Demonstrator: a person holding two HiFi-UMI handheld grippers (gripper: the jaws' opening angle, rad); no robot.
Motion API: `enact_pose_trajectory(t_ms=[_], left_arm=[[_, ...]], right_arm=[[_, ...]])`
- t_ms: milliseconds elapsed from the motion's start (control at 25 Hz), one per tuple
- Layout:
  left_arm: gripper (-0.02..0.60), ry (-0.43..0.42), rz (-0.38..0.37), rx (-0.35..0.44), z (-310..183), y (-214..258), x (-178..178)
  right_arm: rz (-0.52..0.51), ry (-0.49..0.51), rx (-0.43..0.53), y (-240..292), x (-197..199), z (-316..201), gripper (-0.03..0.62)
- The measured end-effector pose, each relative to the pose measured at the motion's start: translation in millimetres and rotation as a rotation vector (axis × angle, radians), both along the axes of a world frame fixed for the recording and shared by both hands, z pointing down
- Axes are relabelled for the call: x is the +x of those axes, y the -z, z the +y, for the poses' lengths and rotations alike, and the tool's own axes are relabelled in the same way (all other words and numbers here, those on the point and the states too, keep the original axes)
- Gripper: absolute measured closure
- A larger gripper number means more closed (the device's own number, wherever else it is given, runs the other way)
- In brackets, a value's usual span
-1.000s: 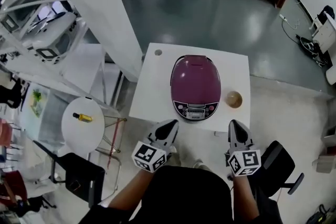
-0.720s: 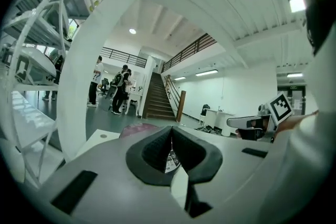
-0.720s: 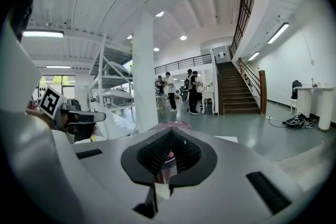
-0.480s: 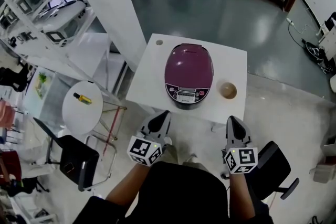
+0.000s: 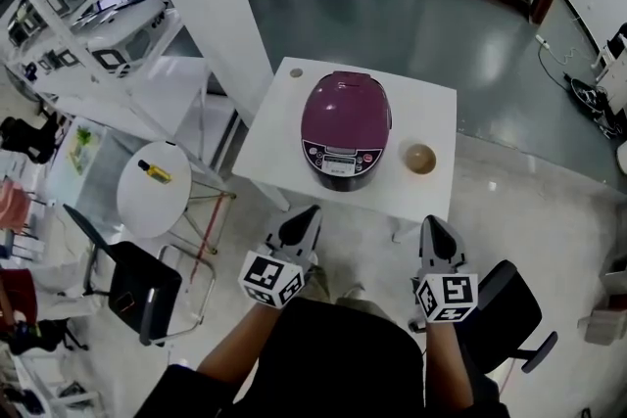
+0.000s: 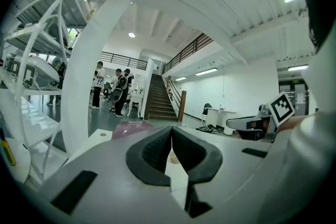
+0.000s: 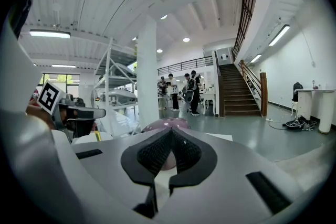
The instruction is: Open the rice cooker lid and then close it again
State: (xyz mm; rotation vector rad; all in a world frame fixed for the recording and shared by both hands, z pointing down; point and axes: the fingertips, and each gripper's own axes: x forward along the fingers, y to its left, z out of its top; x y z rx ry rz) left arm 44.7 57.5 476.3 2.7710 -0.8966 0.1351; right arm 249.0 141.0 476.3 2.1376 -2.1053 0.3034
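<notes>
**Head view, steeply downward, on a white square table (image 5: 279, 157).** A purple rice cooker (image 5: 345, 124) stands at the middle of the table, its lid closed and its control panel turned toward the near edge. A small tan bowl (image 5: 420, 158) sits just beside it toward the right edge, and a small round object (image 5: 296, 71) lies at the far left corner. The left gripper (image 5: 308, 211) and the right gripper (image 5: 432, 222) hang just short of the near edge, one to each side of the cooker, touching nothing. In each gripper view the jaws are clenched together with nothing between them, and the cooker's dome rises beyond their tips. A round side table (image 5: 171, 210) bearing a yellow bottle (image 5: 153, 171) stands apart on the left.
</notes>
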Motion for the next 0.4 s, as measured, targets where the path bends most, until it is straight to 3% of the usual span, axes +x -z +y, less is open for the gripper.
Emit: enact_pose_trajectory(t_ms=[240, 400], left_arm=[[0.577, -0.025, -0.059, 0.038, 16, -2, 2], [0.577, -0.026, -0.055, 0.02, 28, -3, 5]], right_arm=[[-0.029, -0.008, 0.016, -1, -2, 7, 0.595], [-0.039, -0.002, 0.022, 0, -2, 14, 0.595]])
